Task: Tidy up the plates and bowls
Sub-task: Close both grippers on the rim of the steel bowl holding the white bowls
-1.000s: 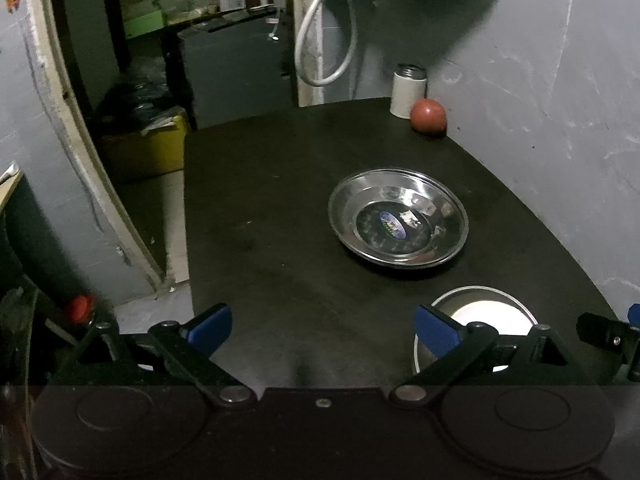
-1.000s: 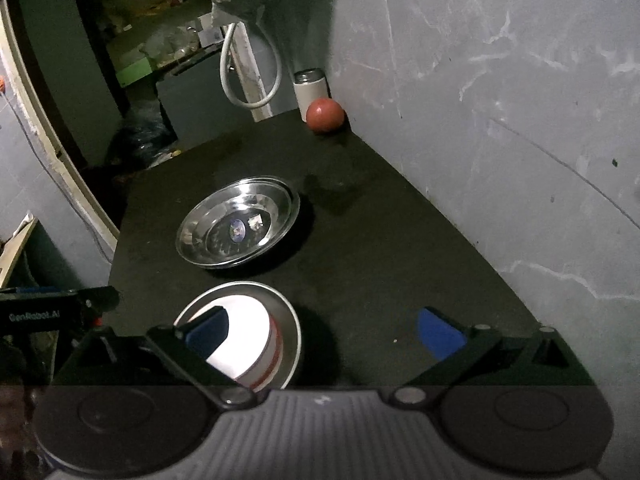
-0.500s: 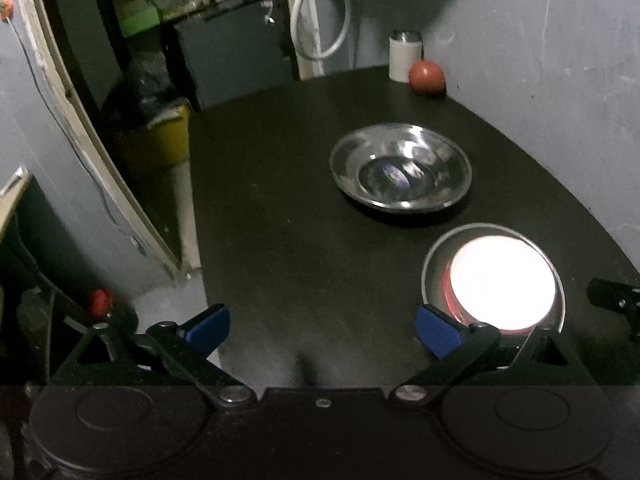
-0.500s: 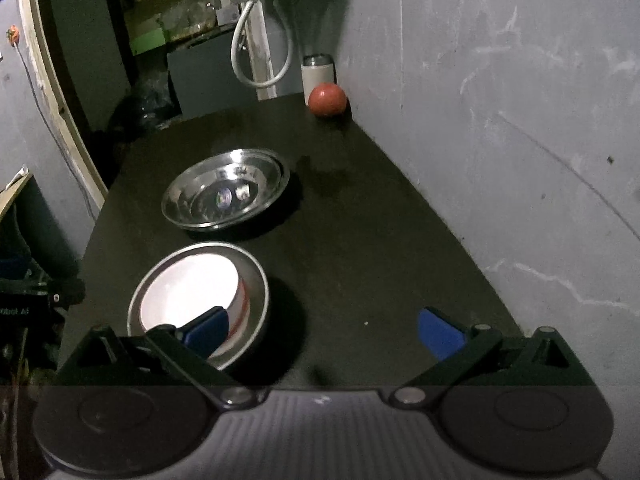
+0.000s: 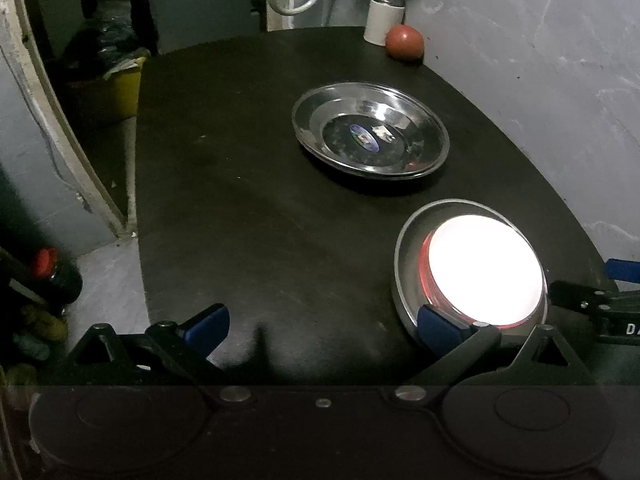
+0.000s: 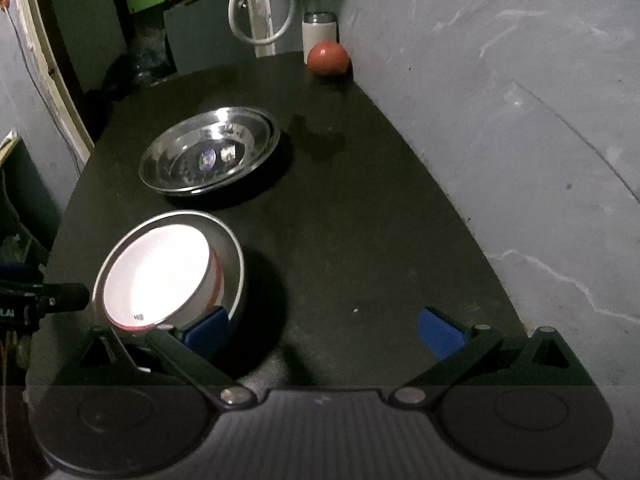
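Note:
A stack of shallow steel plates rests mid-table on the black table. Nearer me stands a steel bowl with a white, red-banded bowl nested inside. My left gripper is open over the table's near edge, its right finger just before the steel bowl's rim. My right gripper is open too, its left finger beside that bowl. Neither holds anything.
At the far corner a white can and a red ball sit against the grey wall. Left of the table lie a doorway, a yellow bin and floor clutter. The other gripper's tip shows at each view's edge.
Both grippers have drawn back and risen a little, so the nested bowls now show fully. Both stayed open; the dishes have not moved.

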A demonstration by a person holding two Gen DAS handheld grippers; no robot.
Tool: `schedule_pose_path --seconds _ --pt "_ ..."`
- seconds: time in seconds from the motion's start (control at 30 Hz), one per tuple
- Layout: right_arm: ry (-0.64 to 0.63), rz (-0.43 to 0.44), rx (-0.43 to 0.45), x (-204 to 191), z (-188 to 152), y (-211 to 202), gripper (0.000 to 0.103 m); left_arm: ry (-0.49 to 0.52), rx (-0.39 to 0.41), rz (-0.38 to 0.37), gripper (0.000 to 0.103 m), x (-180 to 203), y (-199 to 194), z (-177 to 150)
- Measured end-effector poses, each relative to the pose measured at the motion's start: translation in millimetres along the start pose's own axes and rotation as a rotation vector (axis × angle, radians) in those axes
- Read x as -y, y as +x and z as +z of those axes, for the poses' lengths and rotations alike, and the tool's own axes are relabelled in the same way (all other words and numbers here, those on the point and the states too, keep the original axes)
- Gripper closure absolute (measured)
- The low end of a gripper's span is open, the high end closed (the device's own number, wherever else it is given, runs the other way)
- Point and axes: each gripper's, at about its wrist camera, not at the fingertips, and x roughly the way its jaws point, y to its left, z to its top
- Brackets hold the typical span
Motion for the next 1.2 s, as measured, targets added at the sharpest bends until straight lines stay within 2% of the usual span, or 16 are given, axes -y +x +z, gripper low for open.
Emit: schedule_pose_path --seconds 0.23,0.5,0.63,0.83,0.93,1.03,1.2 --pt "-0.003 -0.001 -0.005 -3 4 8 0.0 -0.008 -0.04 -0.043 0.003 -2 9 5" --pt "0.015 0.001 -0.041 -6 10 18 0.0 -0.043 -0.077 -0.037 0.003 -5 18 12" --pt "0.056 0.004 -0.064 -5 10 25 0.004 -0.074 -0.108 -0.036 0.008 -2 24 14" --pt "0.113 0.064 -0.085 -4 7 30 0.022 -0.045 -0.111 -0.064 0.025 5 23 15" --pt "0.129 0.079 -0.082 -4 7 29 0.026 -0.049 -0.106 -0.077 0.028 5 23 15" --pt "0.167 0.112 -0.086 -1 6 31 0.031 -0.072 -0.105 -0.113 0.037 1 25 15" --pt "0.193 0.149 -0.088 0 7 31 0.043 -0.094 -0.094 -0.176 0.06 1 24 15"
